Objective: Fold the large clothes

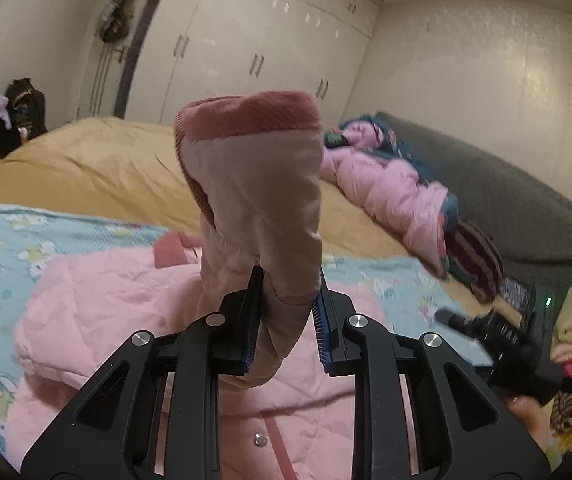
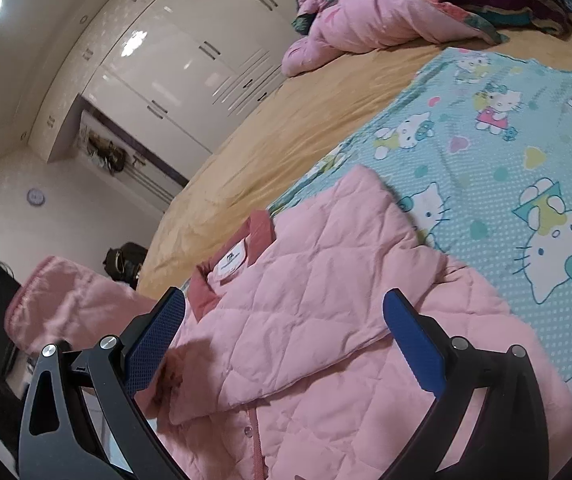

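Here a pink jacket (image 2: 326, 320) lies on the bed (image 2: 246, 140); left jaws pinch its sleeve (image 1: 254, 184); right jaws gape empty.

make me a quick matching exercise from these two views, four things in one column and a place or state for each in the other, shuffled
Things:
1. left gripper
2. right gripper
3. pink quilted jacket
4. white wardrobe

Places or states:
A. spread on the cartoon-cat sheet
B. open, nothing between its pads
C. against the far wall, beyond the bed
D. shut on the sleeve, cuff held up

Pairs: 1-D, 2-B, 3-A, 4-C
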`<act>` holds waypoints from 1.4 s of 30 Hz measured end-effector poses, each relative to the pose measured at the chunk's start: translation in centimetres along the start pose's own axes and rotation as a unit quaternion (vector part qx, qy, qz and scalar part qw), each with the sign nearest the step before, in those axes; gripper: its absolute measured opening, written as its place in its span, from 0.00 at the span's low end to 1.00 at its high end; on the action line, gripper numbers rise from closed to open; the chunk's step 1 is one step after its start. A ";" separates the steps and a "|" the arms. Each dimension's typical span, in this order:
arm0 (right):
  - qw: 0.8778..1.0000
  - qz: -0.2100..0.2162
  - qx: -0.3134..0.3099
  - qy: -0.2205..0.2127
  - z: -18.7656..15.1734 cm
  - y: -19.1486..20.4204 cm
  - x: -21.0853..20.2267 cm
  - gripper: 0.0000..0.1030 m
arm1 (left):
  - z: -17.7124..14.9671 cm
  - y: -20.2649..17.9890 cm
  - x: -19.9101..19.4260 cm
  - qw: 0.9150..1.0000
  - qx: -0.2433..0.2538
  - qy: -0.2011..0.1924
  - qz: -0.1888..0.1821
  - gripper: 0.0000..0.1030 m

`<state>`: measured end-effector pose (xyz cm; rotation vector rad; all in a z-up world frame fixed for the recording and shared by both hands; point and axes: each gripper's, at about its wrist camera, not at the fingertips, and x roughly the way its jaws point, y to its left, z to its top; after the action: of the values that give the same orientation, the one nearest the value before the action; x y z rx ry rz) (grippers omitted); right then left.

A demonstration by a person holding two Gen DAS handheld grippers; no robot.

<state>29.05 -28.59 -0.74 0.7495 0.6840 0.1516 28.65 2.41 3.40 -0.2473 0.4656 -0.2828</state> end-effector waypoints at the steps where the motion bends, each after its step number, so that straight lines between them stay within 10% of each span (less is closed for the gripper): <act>1: 1.000 -0.002 0.005 -0.001 0.1 -0.3 -0.1 0.96 | -0.3 -0.2 0.4 1.000 0.004 0.007 0.000 0.16; 15: 1.000 -0.006 0.025 0.014 0.1 -2.0 0.8 0.96 | -5.9 -3.0 6.0 0.989 0.068 0.131 -0.019 0.25; 23: 0.997 0.023 0.045 0.052 -0.2 -2.4 2.5 0.96 | -8.1 -3.9 7.5 0.974 0.085 0.205 -0.050 0.58; 25: 0.997 0.025 0.047 0.060 -0.3 -2.3 2.9 0.96 | -8.3 -4.0 7.5 0.969 0.076 0.226 -0.071 0.92; 32: 0.991 0.050 0.073 0.100 -1.3 -2.6 4.8 0.96 | -6.9 -2.0 6.1 0.962 0.031 0.235 -0.134 0.91; 36: 0.990 0.061 0.061 0.109 -1.8 -1.6 5.5 0.96 | -4.3 2.2 4.8 0.975 -0.014 0.202 -0.090 0.91; 42: 0.992 0.067 0.020 0.102 -2.3 0.7 7.2 0.83 | -1.3 10.9 2.2 0.983 -0.068 0.150 0.081 0.91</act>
<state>33.33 -24.14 -5.21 0.8255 0.8341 0.3412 32.26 11.67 -1.86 -0.3001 0.8009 -0.1290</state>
